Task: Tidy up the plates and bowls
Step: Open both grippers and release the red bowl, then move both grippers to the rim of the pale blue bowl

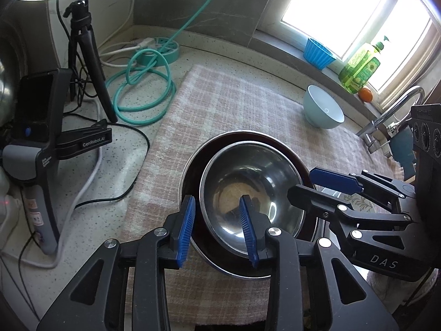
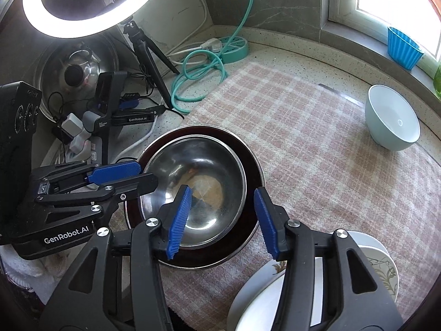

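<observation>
In the left wrist view, the left tongs (image 1: 219, 227) stand open at the bottom centre of the frame, their blue pads straddling the near-left rim of a small steel bowl (image 1: 252, 190) that sits nested inside a larger steel bowl (image 1: 190, 171) on the checked cloth (image 1: 226, 102) spread over the speckled desk (image 1: 115, 182). The right tongs (image 1: 314, 183) reach in from the right edge at the nested bowls' right rim; whether they clamp it I cannot tell from here. A pale blue bowl (image 1: 323, 107) stands apart, toward the upper right, near the tap (image 1: 397, 110). In the right wrist view, the right tongs (image 2: 222, 219) are open at the bottom centre, one pad over the small steel bowl's (image 2: 193, 182) inside and the other outside the larger steel bowl's (image 2: 252, 171) right rim. The left tongs (image 2: 137, 173) enter from the left edge at the bowls' left rim. White patterned plates (image 2: 383, 270) lie stacked at the lower right, and the pale blue bowl (image 2: 392, 121) sits at the right of the frame.
</observation>
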A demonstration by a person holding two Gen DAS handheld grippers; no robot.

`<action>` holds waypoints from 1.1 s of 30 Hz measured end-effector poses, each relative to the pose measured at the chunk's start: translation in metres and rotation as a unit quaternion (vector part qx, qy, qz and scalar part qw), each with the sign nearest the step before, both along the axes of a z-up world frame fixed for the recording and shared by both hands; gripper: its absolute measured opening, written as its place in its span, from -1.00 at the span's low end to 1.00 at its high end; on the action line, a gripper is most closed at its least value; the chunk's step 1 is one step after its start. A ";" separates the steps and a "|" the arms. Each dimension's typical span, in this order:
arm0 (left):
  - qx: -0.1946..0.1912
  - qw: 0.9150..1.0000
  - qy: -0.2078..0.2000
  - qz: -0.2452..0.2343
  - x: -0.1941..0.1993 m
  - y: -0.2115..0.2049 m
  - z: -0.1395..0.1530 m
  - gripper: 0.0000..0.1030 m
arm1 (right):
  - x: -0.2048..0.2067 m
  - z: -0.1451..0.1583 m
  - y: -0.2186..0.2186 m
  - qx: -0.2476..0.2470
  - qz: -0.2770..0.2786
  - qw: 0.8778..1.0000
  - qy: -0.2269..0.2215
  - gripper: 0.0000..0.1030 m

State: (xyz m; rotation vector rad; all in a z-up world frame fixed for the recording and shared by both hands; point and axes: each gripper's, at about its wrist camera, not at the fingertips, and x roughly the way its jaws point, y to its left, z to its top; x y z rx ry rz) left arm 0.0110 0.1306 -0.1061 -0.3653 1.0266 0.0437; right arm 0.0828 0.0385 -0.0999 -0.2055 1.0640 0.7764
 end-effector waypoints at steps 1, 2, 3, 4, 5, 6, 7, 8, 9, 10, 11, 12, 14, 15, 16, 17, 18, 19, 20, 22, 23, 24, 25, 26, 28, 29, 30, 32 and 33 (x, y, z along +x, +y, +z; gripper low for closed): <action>-0.003 1.000 -0.001 0.001 0.000 0.001 0.001 -0.39 | 0.000 0.002 -0.002 0.004 -0.001 1.000 0.002 -0.04; -0.006 1.000 -0.001 0.002 -0.001 0.002 0.002 -0.39 | 0.001 0.004 -0.004 0.009 -0.003 1.000 0.002 -0.04; -0.009 1.000 -0.002 0.002 -0.001 0.002 0.003 -0.39 | 0.001 0.006 -0.006 0.014 -0.005 1.000 0.002 -0.04; -0.011 1.000 -0.004 0.002 -0.002 0.002 0.005 -0.39 | 0.002 0.009 -0.009 0.019 -0.006 1.000 0.002 -0.04; -0.013 1.000 -0.006 0.002 -0.002 0.003 0.006 -0.39 | 0.002 0.012 -0.011 0.024 -0.008 1.000 0.002 -0.04; -0.015 1.000 -0.008 0.003 -0.003 0.003 0.009 -0.39 | 0.002 0.016 -0.015 0.030 -0.011 0.999 0.002 -0.04; -0.017 1.000 -0.011 0.003 -0.003 0.003 0.011 -0.39 | 0.003 0.019 -0.018 0.036 -0.013 0.999 0.003 -0.04; -0.019 1.000 -0.013 0.003 -0.002 0.003 0.013 -0.39 | 0.004 0.022 -0.022 0.041 -0.016 0.999 0.003 -0.04; -0.020 1.000 -0.016 0.002 -0.001 0.003 0.016 -0.39 | 0.005 0.025 -0.027 0.045 -0.020 0.999 0.003 -0.04; -0.023 1.000 -0.019 0.002 0.000 0.003 0.018 -0.39 | 0.007 0.029 -0.031 0.050 -0.024 0.998 0.003 -0.04; -0.024 0.999 -0.022 0.003 0.000 0.003 0.021 -0.39 | 0.009 0.032 -0.037 0.053 -0.028 0.998 0.002 -0.04; -0.026 0.999 -0.026 0.003 0.001 0.003 0.024 -0.39 | 0.011 0.036 -0.042 0.055 -0.033 0.998 0.000 -0.04; -0.030 0.999 -0.032 0.003 0.004 0.002 0.028 -0.39 | 0.016 0.043 -0.055 0.060 -0.044 0.997 -0.003 -0.04; -0.032 0.999 -0.035 0.003 0.007 0.001 0.030 -0.39 | 0.020 0.046 -0.062 0.063 -0.051 0.997 -0.002 -0.04; -0.035 0.999 -0.038 0.002 0.010 0.001 0.032 -0.39 | 0.023 0.049 -0.070 0.066 -0.059 0.996 -0.002 -0.04; -0.037 0.999 -0.040 0.002 0.013 -0.001 0.034 -0.39 | 0.027 0.052 -0.078 0.069 -0.067 0.995 -0.002 -0.04; -0.039 0.998 -0.043 0.000 0.016 -0.002 0.036 -0.39 | 0.031 0.055 -0.086 0.071 -0.075 0.995 -0.003 -0.04; -0.042 0.998 -0.045 -0.001 0.019 -0.004 0.038 -0.39 | 0.036 0.058 -0.094 0.072 -0.084 0.994 -0.005 -0.04; -0.045 0.998 -0.047 -0.004 0.024 -0.006 0.039 -0.39 | 0.040 0.060 -0.103 0.073 -0.094 0.993 -0.008 -0.04; -0.047 0.998 -0.050 -0.012 0.033 -0.014 0.042 -0.39 | 0.051 0.064 -0.121 0.076 -0.115 0.990 -0.010 -0.04; -0.047 0.997 -0.052 -0.017 0.038 -0.019 0.043 -0.39 | 0.056 0.065 -0.130 0.079 -0.126 0.989 -0.009 -0.04; -0.046 0.997 -0.054 -0.023 0.043 -0.024 0.045 -0.39 | 0.062 0.066 -0.140 0.083 -0.135 0.987 -0.007 -0.04; -0.047 0.997 -0.055 -0.028 0.049 -0.030 0.046 -0.39 | 0.068 0.067 -0.148 0.087 -0.144 0.986 -0.005 -0.04; -0.049 0.997 -0.056 -0.033 0.055 -0.035 0.047 -0.39 | 0.073 0.068 -0.157 0.090 -0.154 0.984 -0.004 -0.03; -0.059 0.996 -0.057 -0.043 0.068 -0.045 0.049 -0.39 | 0.086 0.068 -0.174 0.094 -0.176 0.980 -0.001 -0.04; -0.061 0.995 -0.057 -0.047 0.075 -0.050 0.049 -0.39 | 0.092 0.067 -0.182 0.098 -0.185 0.978 0.003 -0.04; -0.060 0.995 -0.057 -0.051 0.082 -0.056 0.050 -0.39 | 0.098 0.066 -0.190 0.103 -0.194 0.976 0.008 -0.04; -0.057 0.995 -0.057 -0.057 0.097 -0.067 0.051 -0.39 | 0.109 0.064 -0.203 0.111 -0.210 0.971 0.021 -0.04; -0.058 0.995 -0.055 -0.060 0.103 -0.071 0.050 -0.39 | 0.114 0.062 -0.209 0.116 -0.216 0.969 0.028 -0.04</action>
